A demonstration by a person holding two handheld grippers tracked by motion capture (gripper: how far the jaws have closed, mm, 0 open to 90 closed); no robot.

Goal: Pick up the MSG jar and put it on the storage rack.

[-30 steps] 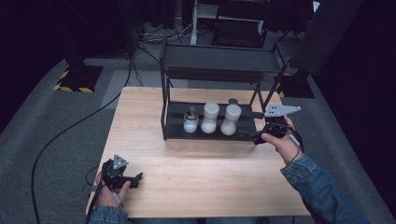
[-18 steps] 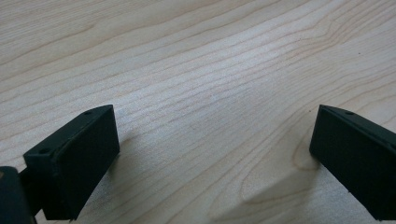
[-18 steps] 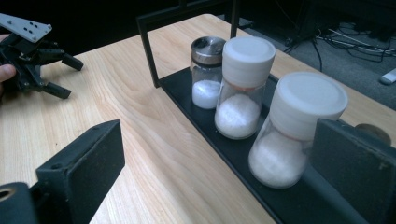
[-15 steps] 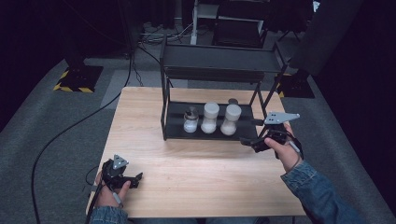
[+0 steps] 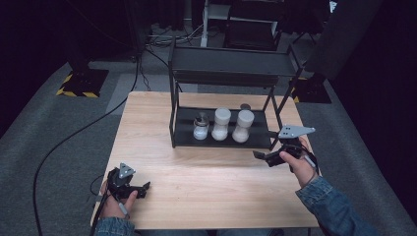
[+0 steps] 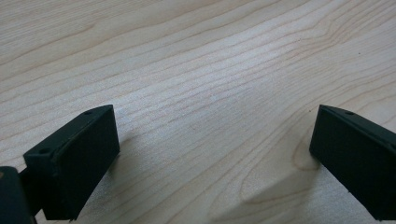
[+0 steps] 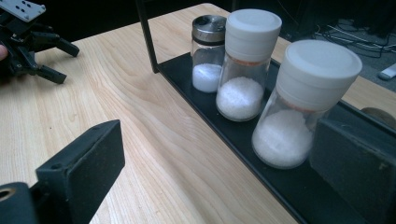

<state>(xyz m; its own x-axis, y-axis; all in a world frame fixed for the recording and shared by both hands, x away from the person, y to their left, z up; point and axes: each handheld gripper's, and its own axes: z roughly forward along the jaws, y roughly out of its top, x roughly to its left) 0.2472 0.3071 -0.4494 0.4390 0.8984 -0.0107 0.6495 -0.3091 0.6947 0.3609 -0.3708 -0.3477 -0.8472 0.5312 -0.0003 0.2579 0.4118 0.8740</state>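
A black two-tier rack (image 5: 223, 73) stands at the back of the wooden table (image 5: 206, 177). Its lower shelf holds a small metal-lidded glass shaker (image 5: 200, 127) (image 7: 208, 51) and two white-capped jars of white grains (image 5: 221, 124) (image 5: 243, 126). My right gripper (image 5: 263, 158) (image 7: 219, 154) hovers low just off the rack's front right corner. Its jaws have just been opening and stand open, with nothing gripped. The nearest jar (image 7: 306, 102) is just ahead of it. My left gripper (image 5: 142, 189) (image 6: 210, 135) rests open on bare wood near the front left edge and is also in the right gripper view (image 7: 65, 63).
The rack's upper shelf is bare. A small round dark object (image 5: 244, 105) lies on the table behind the rack. Grey carpet with cables (image 5: 64, 142) surrounds the table, and dark equipment stands behind it. Open wood stretches between the two grippers.
My right gripper has sunk and drawn back toward the table's front, away from the rack's right post. The left gripper and the jars have stayed put.
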